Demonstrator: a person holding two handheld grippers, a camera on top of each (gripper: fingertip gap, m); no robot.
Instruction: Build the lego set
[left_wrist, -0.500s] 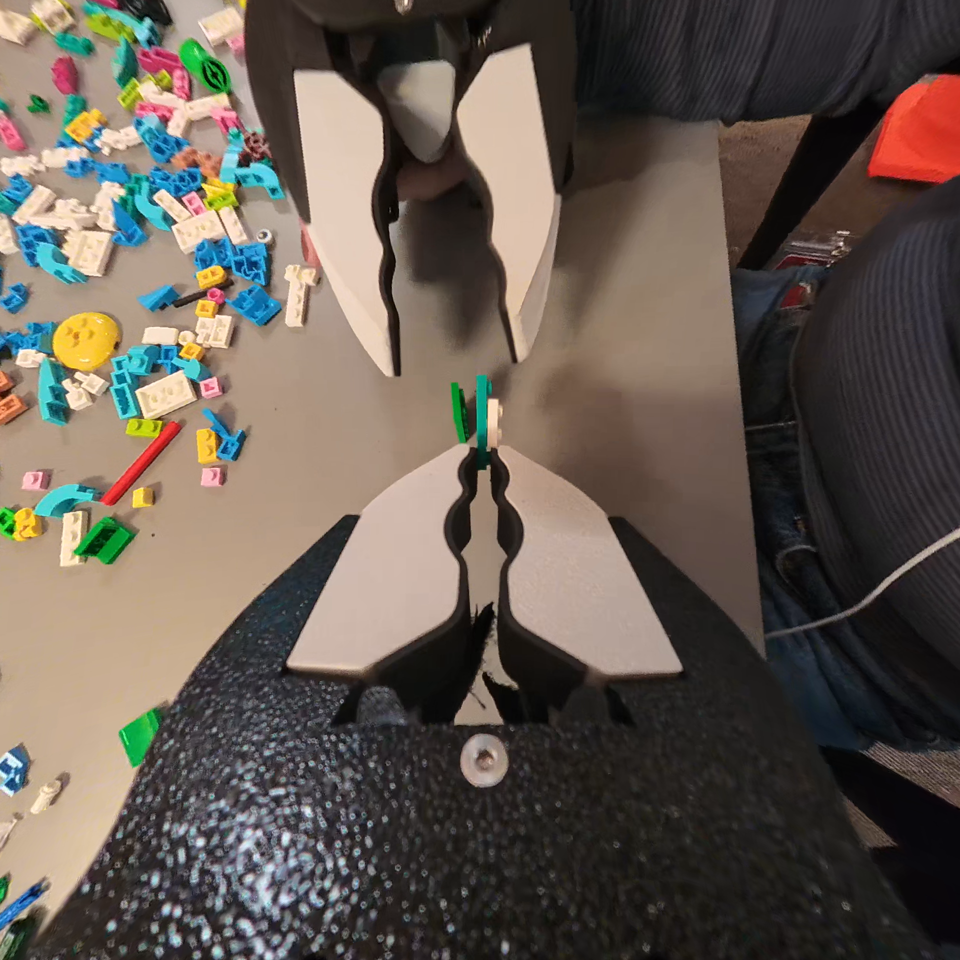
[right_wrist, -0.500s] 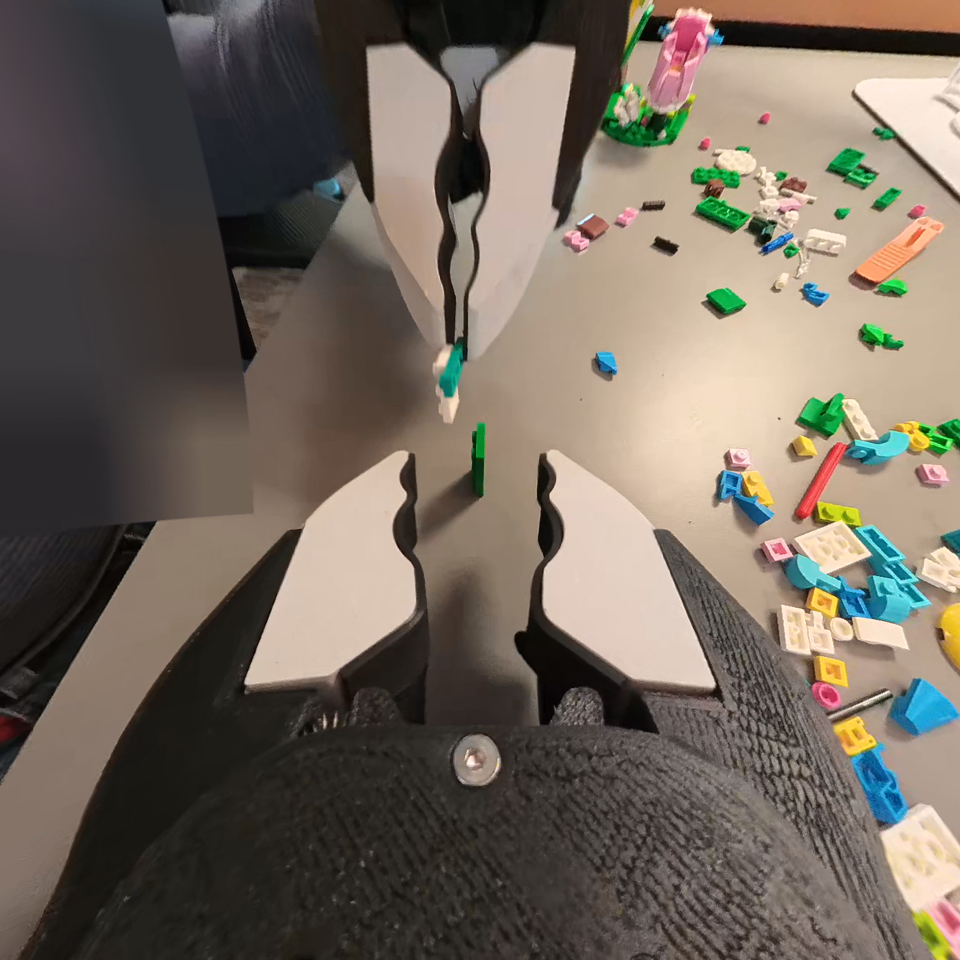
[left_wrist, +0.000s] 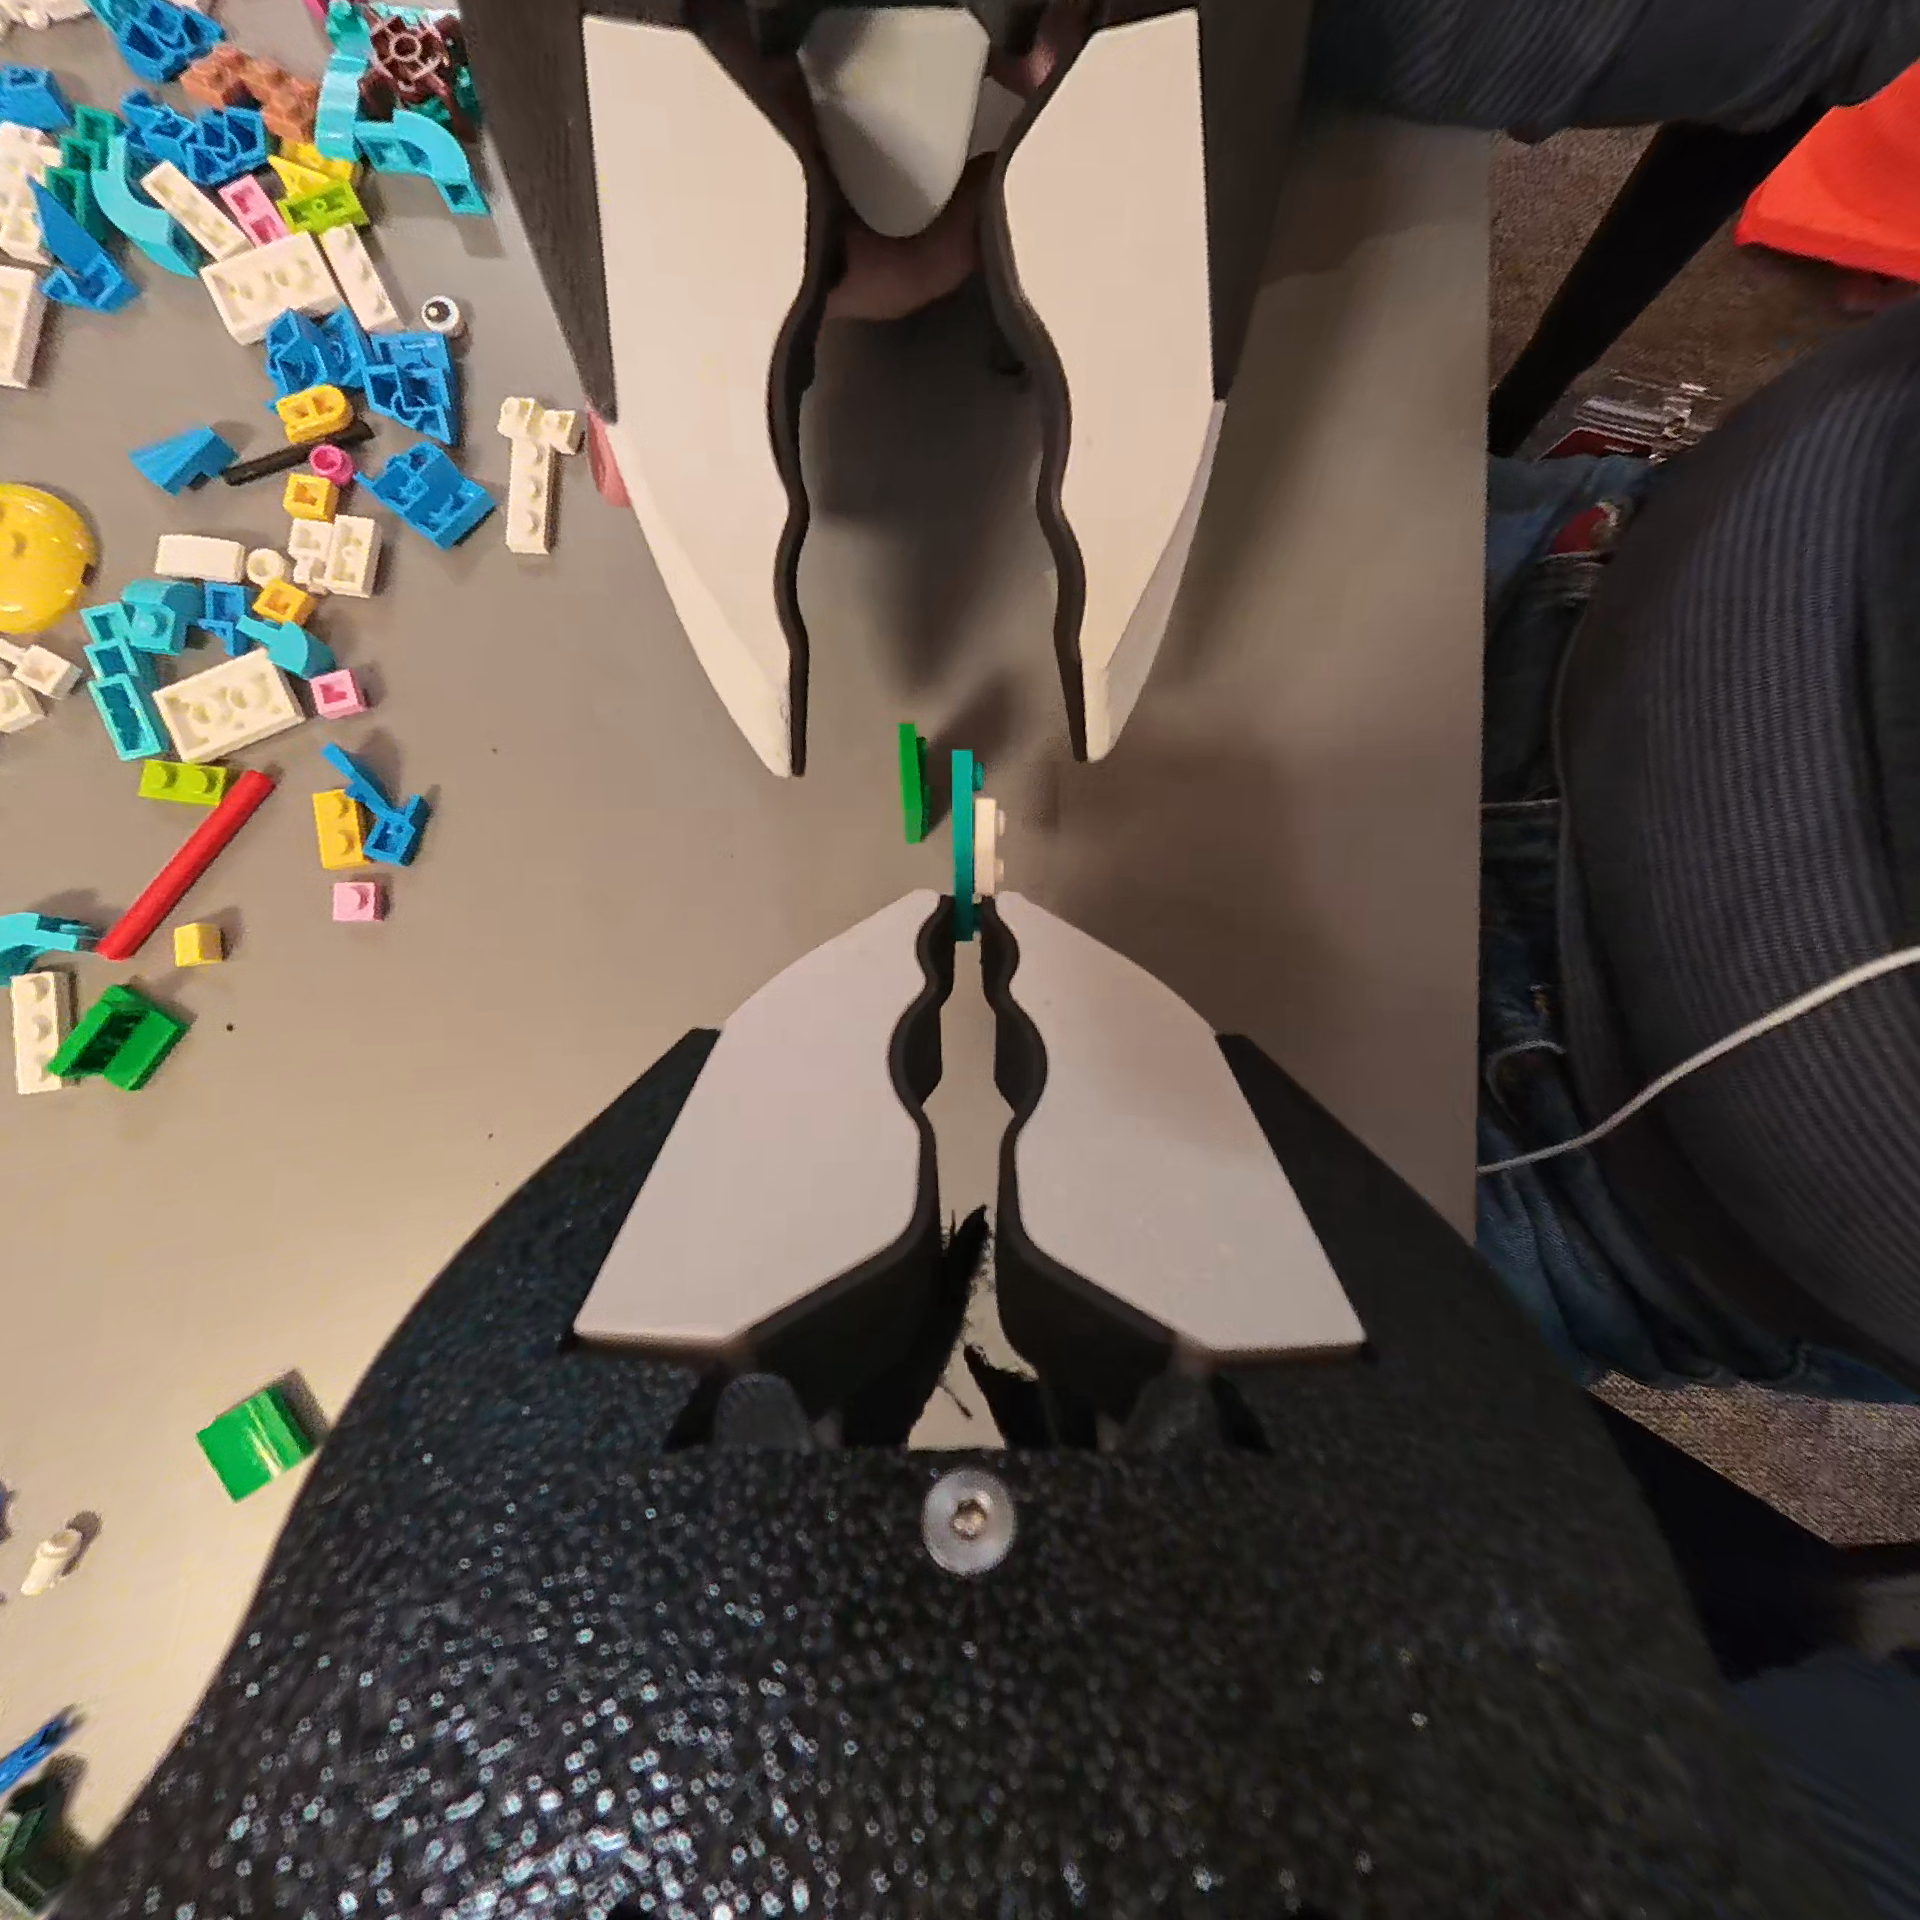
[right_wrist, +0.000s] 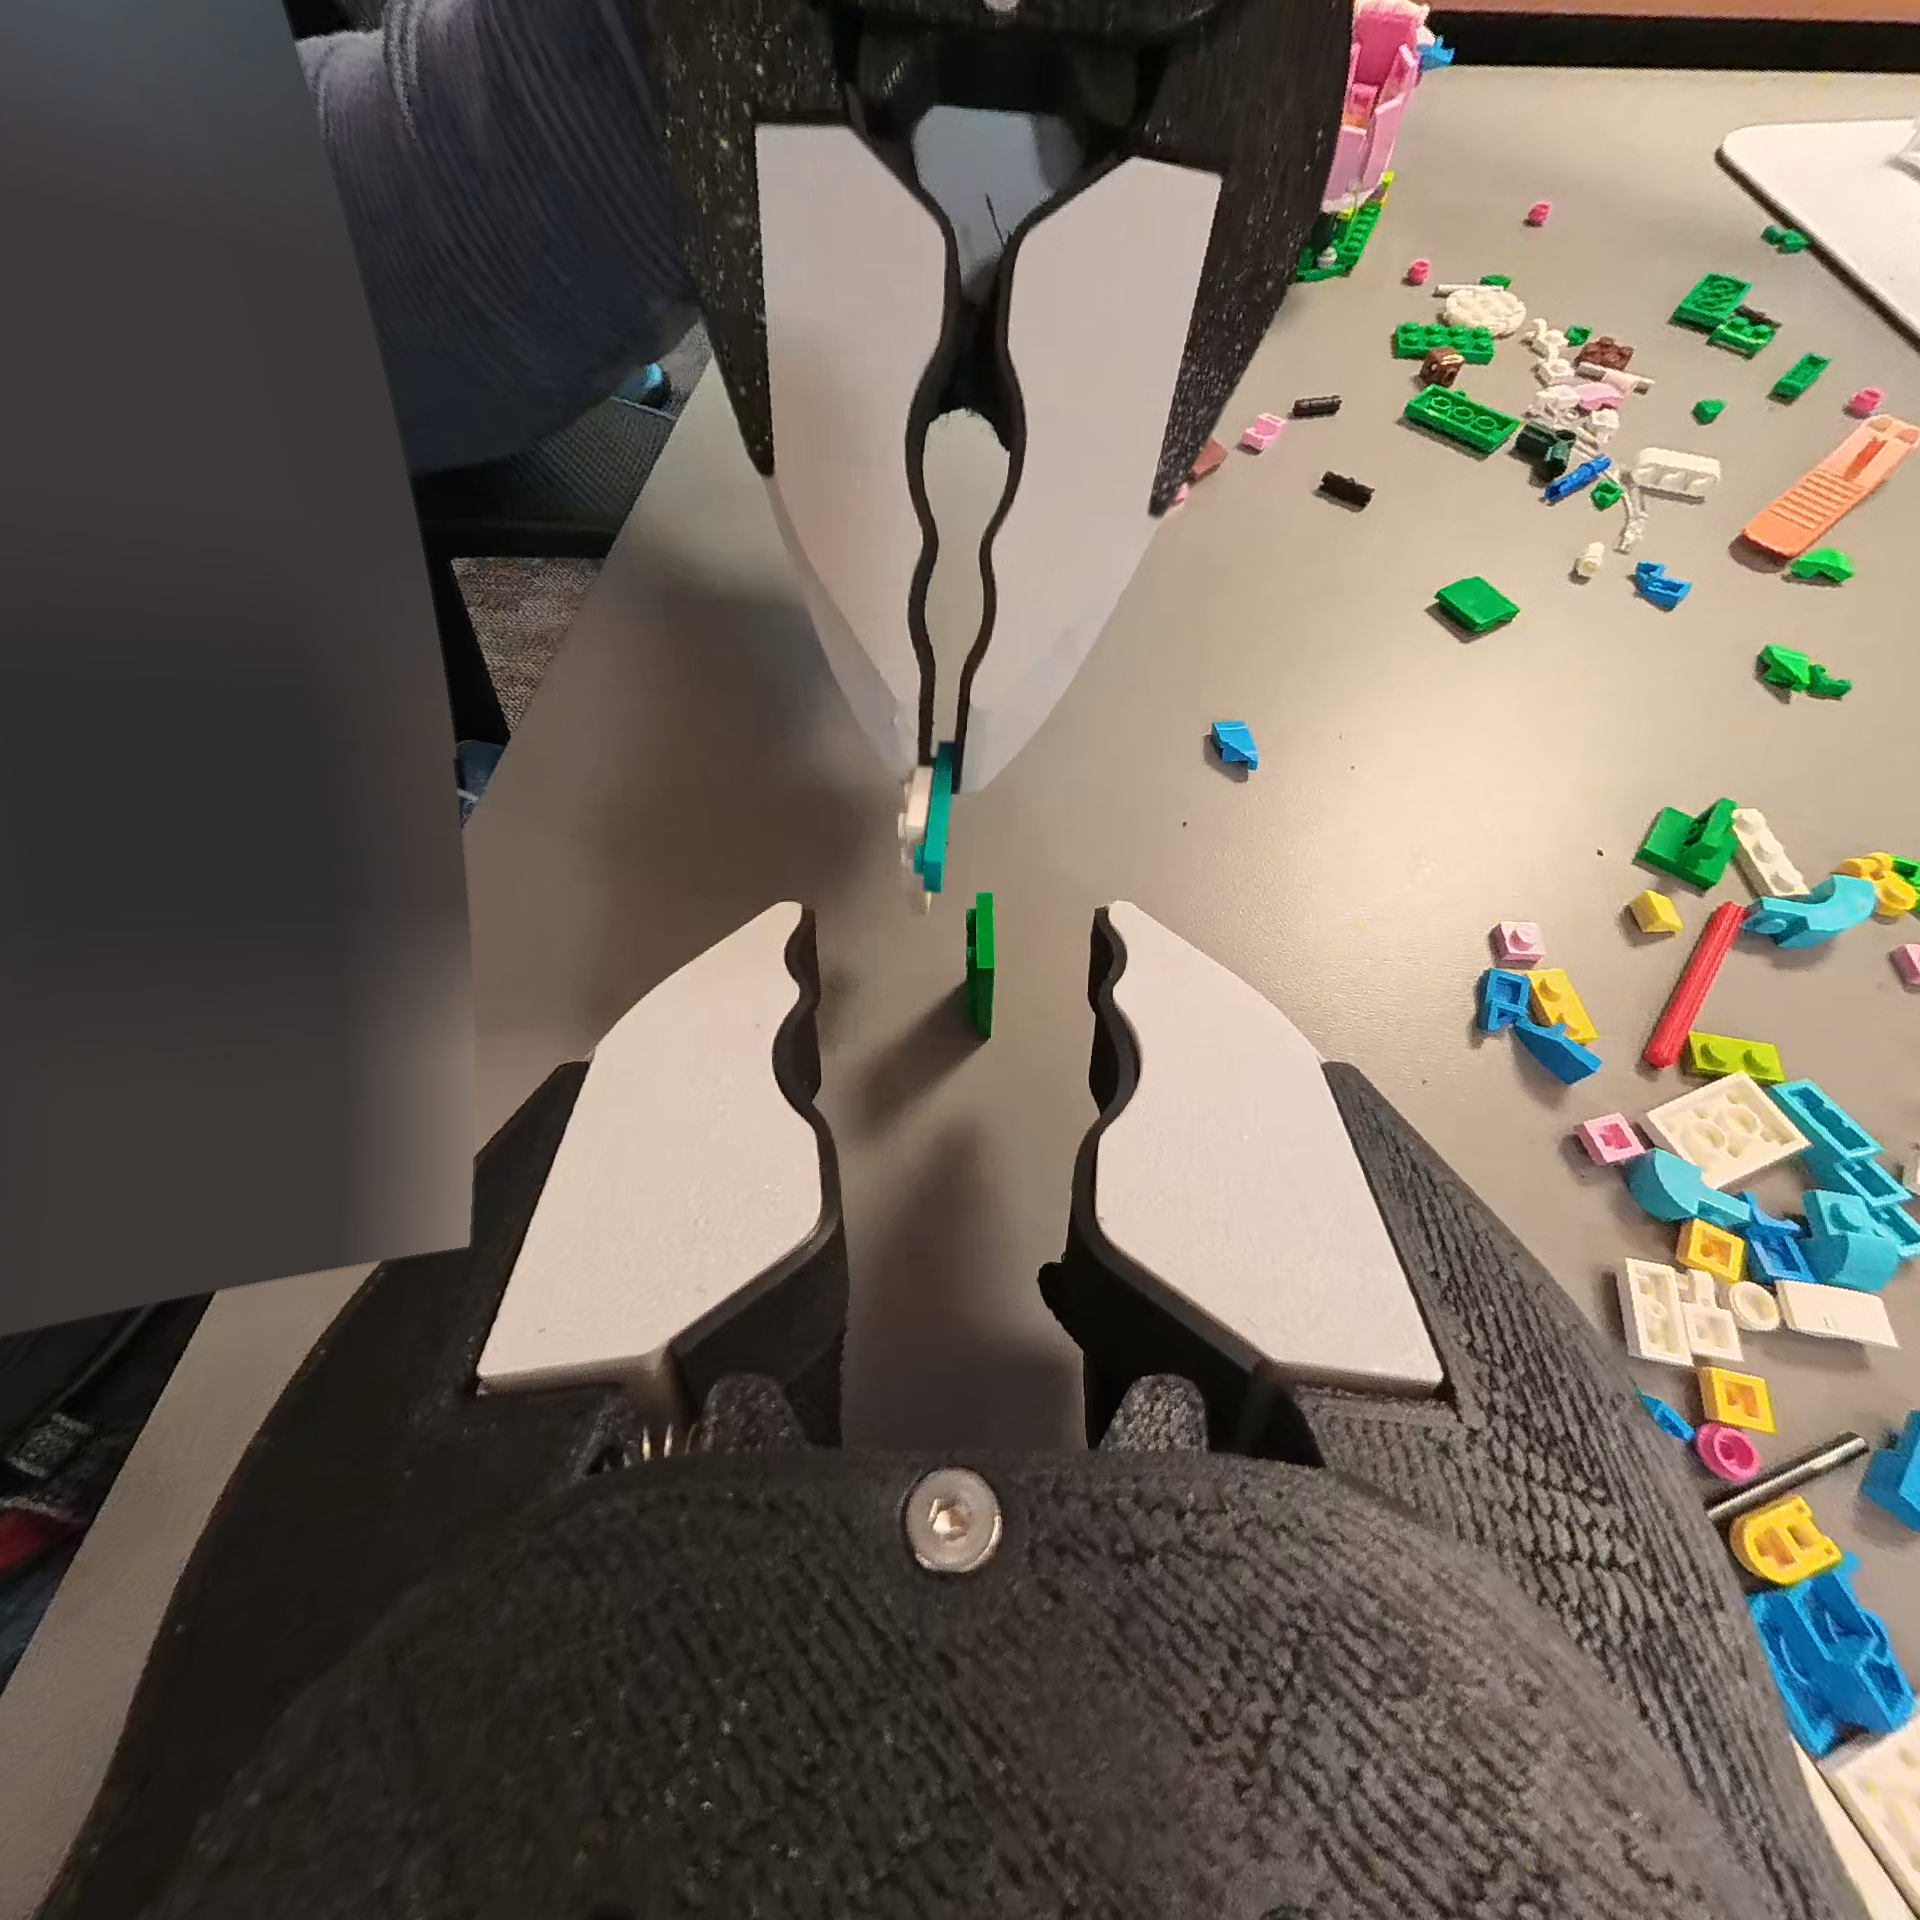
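Left gripper (left_wrist: 964, 902): jaws nearly closed, pinching the lower edge of a teal plate (left_wrist: 965, 831) that carries a small white piece (left_wrist: 989, 842) on its right face. The little assembly stands up out of the tips, just above centre of the left wrist view.

Right gripper (right_wrist: 954, 914): jaws wide apart, holding nothing. Between the tips, closer to the right-hand one, a green plate (right_wrist: 978, 961) stands on edge on the surface (right_wrist: 1299, 831), casting a shadow down and left. It touches neither jaw.

In the left wrist view the green plate sits just left of the teal one, near but apart, faces roughly parallel.

Likely step: take the green plate and mate it to the teal assembly. To do it well:
1. Centre the right jaws on the green plate before closing; it is off to 1 side and looks easy to tip.
2. Grip low or by the edges, leaving the mating face free.
3. Keep the left grip steady; only a thin edge is held, so it could pivot under pressure.
4. Line up the studs before pressing.

Outward: loose bricks (right_wrist: 1745, 1174) crowd the right of the right wrist view. A pink flower model (right_wrist: 1361, 135) stands top right, an orange brick separator (right_wrist: 1834, 488) lies right of centre near the top.
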